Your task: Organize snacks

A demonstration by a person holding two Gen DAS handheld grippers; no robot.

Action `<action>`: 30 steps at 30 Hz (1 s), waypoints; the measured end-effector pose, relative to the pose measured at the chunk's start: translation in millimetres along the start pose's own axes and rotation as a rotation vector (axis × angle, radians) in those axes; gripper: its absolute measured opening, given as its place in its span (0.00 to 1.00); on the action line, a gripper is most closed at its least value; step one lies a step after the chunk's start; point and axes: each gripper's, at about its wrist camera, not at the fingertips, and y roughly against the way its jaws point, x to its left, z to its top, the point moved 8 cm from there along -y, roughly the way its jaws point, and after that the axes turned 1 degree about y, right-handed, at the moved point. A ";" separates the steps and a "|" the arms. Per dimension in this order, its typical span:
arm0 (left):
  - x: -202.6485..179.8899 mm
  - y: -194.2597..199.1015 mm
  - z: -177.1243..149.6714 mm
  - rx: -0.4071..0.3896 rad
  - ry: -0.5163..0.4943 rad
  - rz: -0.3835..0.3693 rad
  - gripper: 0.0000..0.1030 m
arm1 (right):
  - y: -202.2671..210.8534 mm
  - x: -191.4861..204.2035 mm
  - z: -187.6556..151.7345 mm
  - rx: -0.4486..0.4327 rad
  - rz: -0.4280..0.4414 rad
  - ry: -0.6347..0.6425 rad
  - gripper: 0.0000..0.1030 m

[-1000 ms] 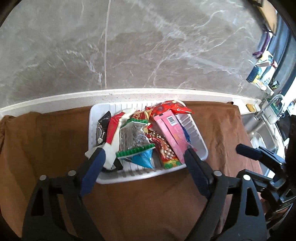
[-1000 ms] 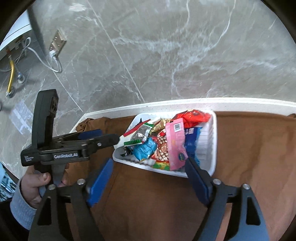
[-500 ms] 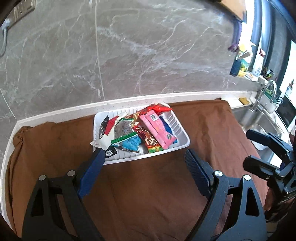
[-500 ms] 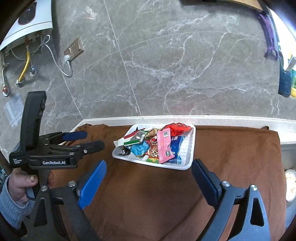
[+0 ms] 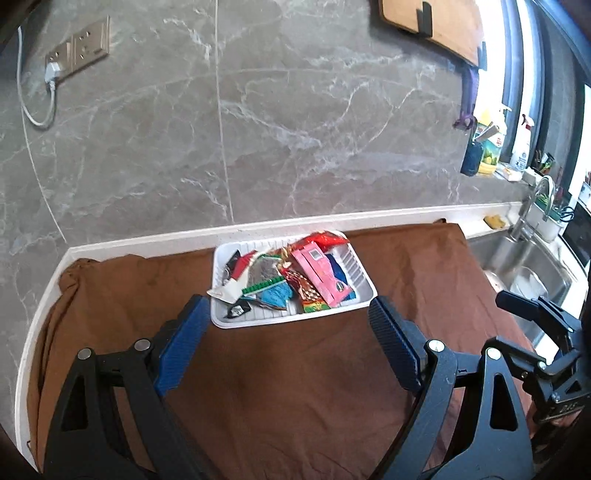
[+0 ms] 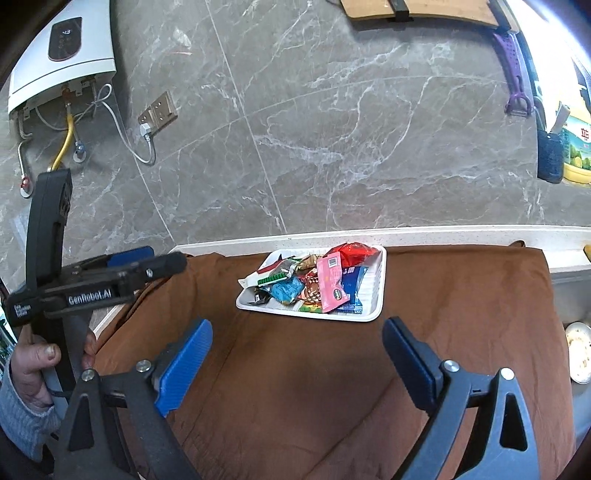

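Note:
A white ribbed tray (image 5: 360, 271) sits on a brown cloth (image 5: 280, 387) near the back wall, also in the right wrist view (image 6: 376, 280). It holds several snack packets, among them a pink one (image 5: 320, 273) (image 6: 331, 282), a red one (image 5: 325, 239) (image 6: 354, 251), a blue one (image 5: 275, 294) (image 6: 285, 290) and a clear green-edged one (image 5: 263, 273). My left gripper (image 5: 286, 345) is open and empty, held back above the cloth in front of the tray. My right gripper (image 6: 295, 354) is open and empty, also short of the tray.
A steel sink (image 5: 524, 273) with a tap lies right of the cloth. The grey marble wall carries a socket (image 5: 79, 46) with a cable, a water heater (image 6: 62, 55) and a hanging wooden board (image 5: 432, 26). Bottles stand at the far right (image 5: 491, 147).
Both grippers have pulled back and up from the tray, which now looks smaller and farther. Both stay open and empty. The snacks have not moved.

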 end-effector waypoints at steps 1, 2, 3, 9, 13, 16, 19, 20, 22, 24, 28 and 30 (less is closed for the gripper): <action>0.4 3.5 1.0 -0.006 0.000 0.006 0.85 | 2.5 0.5 -1.5 -0.003 -0.004 0.003 0.93; -0.8 8.8 1.4 -0.012 -0.002 0.006 0.85 | 4.7 1.1 -2.9 -0.005 -0.004 0.004 0.93; -1.3 11.8 2.0 -0.017 -0.003 0.005 0.85 | 6.8 1.3 -4.2 -0.007 -0.003 0.004 0.93; -14.1 31.5 3.7 -0.050 -0.049 0.018 0.85 | 18.0 3.6 -11.8 -0.014 0.001 0.004 0.93; -24.1 37.9 1.9 -0.056 -0.084 0.028 0.85 | 23.0 3.0 -15.9 -0.016 0.003 -0.001 0.93; -29.5 42.3 -0.2 -0.058 -0.094 0.029 0.85 | 26.9 2.7 -18.4 -0.021 0.001 -0.002 0.93; -32.6 46.0 -1.2 -0.061 -0.100 0.028 0.85 | 30.5 1.5 -19.7 -0.026 0.001 -0.006 0.93; -33.6 47.7 -1.7 -0.062 -0.101 0.029 0.85 | 31.5 1.0 -20.2 -0.026 0.002 -0.008 0.93; -35.0 49.8 -1.6 -0.065 -0.100 0.027 0.85 | 33.7 0.5 -21.1 -0.029 0.000 -0.011 0.93; -35.8 51.2 -1.3 -0.067 -0.100 0.027 0.85 | 35.6 -0.1 -22.0 -0.031 0.001 -0.012 0.93; -36.7 53.6 -0.2 -0.071 -0.102 0.027 0.85 | 38.7 -1.5 -23.5 -0.035 -0.002 -0.016 0.93; -36.9 54.3 0.3 -0.073 -0.103 0.031 0.85 | 40.2 -2.3 -23.7 -0.038 -0.003 -0.018 0.93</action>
